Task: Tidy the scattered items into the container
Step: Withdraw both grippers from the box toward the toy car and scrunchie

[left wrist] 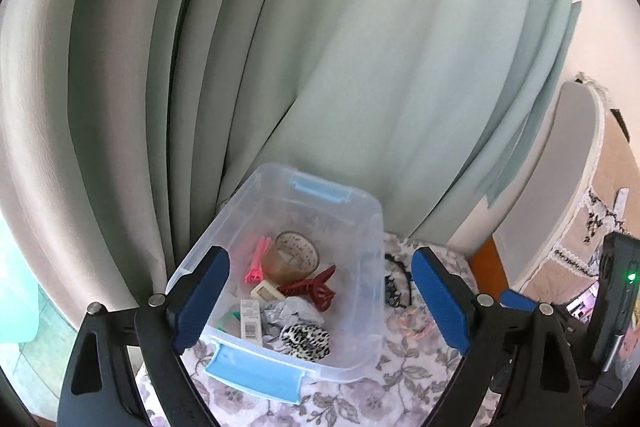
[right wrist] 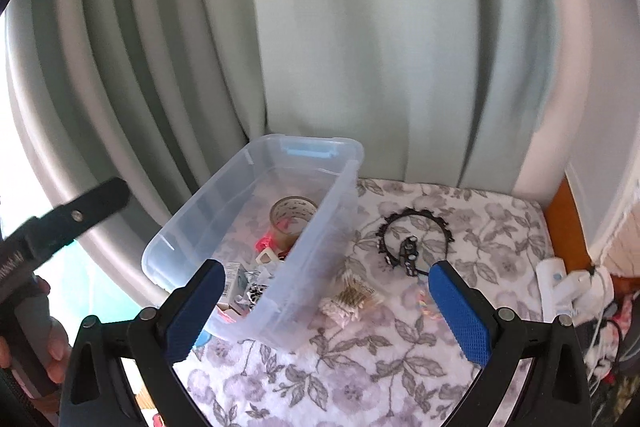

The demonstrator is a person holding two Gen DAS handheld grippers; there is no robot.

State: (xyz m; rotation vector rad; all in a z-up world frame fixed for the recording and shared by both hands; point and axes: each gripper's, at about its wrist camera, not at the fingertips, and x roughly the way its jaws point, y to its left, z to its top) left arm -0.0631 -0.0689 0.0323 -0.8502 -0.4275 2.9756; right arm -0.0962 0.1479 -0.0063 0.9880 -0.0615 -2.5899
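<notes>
You are holding both claws, left gripper (left wrist: 320, 297) and right gripper (right wrist: 326, 307), wide apart and empty. The black headband (right wrist: 414, 237) right of the bin (right wrist: 320, 239) is probably looking light, springy; pinch its thin arc.

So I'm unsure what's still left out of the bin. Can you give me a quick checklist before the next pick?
1. Left gripper empty, jaws wide: ok.
2. Right gripper empty, jaws wide: ok.
3. Clear bin open, with room inside: ok.
4. All items binned: not ok; black headband, cotton swabs and braided band lie on the floral cloth.
5. Headband free of the dark clip: cannot tell.
</notes>
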